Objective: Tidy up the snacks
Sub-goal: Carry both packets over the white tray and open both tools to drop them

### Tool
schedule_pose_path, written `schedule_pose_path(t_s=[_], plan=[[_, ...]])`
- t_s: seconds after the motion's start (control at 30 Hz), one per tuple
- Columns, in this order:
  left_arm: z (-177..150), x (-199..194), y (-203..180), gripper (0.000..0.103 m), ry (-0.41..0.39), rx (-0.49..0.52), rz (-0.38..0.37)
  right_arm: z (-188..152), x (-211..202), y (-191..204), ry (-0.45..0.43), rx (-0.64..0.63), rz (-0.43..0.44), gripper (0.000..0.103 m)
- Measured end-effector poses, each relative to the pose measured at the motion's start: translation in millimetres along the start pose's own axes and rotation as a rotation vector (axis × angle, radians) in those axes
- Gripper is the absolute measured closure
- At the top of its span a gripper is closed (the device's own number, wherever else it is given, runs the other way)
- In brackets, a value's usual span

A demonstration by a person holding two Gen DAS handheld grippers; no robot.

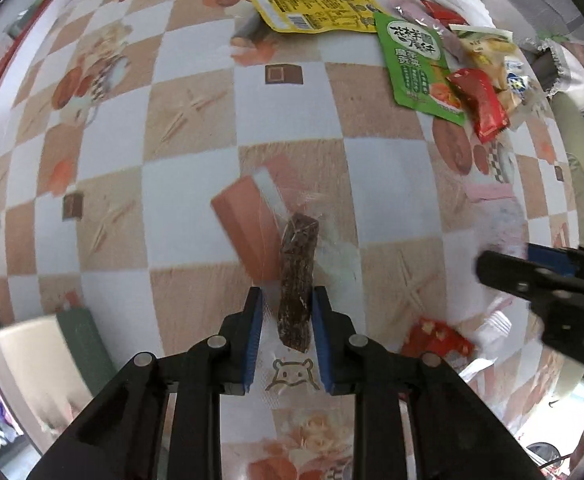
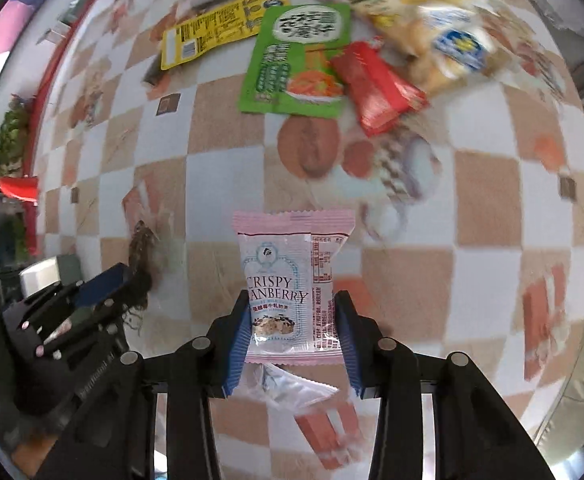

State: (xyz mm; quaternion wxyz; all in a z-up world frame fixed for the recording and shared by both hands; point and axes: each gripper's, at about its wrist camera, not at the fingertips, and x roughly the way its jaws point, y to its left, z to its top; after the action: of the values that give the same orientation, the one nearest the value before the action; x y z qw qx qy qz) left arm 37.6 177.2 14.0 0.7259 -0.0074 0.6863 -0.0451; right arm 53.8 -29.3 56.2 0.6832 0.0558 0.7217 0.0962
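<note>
The left gripper (image 1: 287, 312) is clamped on a dark brown snack bar in a clear wrapper (image 1: 298, 276), the bar standing between its blue pads and lifted above the checkered tablecloth (image 1: 195, 184). The right gripper (image 2: 292, 328) is clenched on a pink cranberry packet (image 2: 292, 284), which stands upright between its fingers, also off the cloth.

Taking the green pouch (image 1: 418, 60) as the landmark: a yellow packet (image 1: 316, 12) lies just beside it on the far left, its edge touching or slightly under the pouch. A red wrapper (image 1: 480, 100) overlaps the pouch's near right corner, and a pale biscuit bag (image 1: 488, 52) sits just right of it. These form a loose pile at the far side of the table, well apart from both held snacks. Another small red packet (image 1: 436, 338) lies much nearer, beside the left gripper's right finger.

The step in hand appears to be carrying: each hand has picked one item and neither is yet set down. Where the snacks are meant to go is not visible; no tray or box shows clearly. The next move likely calls for bringing both items toward the pile by the green pouch, lowering each until it rests on the cloth, then loosening the fingers. The clear wrapper looks slippery and could let the bar slide.
</note>
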Motion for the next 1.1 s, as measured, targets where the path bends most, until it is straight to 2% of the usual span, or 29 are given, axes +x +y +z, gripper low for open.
schedule_pose_path(t_s=[0.2, 0.33, 0.4, 0.5, 0.53, 0.8, 0.97, 1.1], plan=[[-39, -36, 11, 0.077, -0.048, -0.027, 0.011, -44, -22, -44, -0.007, 0.069, 0.081, 0.061], [-66, -65, 15, 0.076, -0.077, -0.075, -0.006, -70, -26, -58, 0.008, 0.077, 0.105, 0.061], [-78, -77, -2, 0.076, -0.088, -0.091, -0.002, -86, -25, -61, 0.021, 0.072, 0.125, 0.061], [-115, -103, -10, 0.076, -0.105, -0.129, 0.006, -100, -20, -55, 0.047, 0.049, 0.152, 0.061], [-115, -105, -17, 0.076, -0.109, -0.139, 0.011, -106, -19, -53, 0.053, 0.031, 0.158, 0.061], [-185, -137, 7, 0.076, -0.13, -0.284, 0.034, -136, -18, -36, 0.078, -0.042, 0.175, 0.061], [-199, -147, 39, 0.076, -0.159, -0.329, 0.048, -132, -13, -11, 0.072, -0.036, 0.183, 0.061], [-206, -150, 68, 0.076, -0.175, -0.303, 0.073, -128, -2, 31, 0.066, -0.039, 0.2, 0.061]])
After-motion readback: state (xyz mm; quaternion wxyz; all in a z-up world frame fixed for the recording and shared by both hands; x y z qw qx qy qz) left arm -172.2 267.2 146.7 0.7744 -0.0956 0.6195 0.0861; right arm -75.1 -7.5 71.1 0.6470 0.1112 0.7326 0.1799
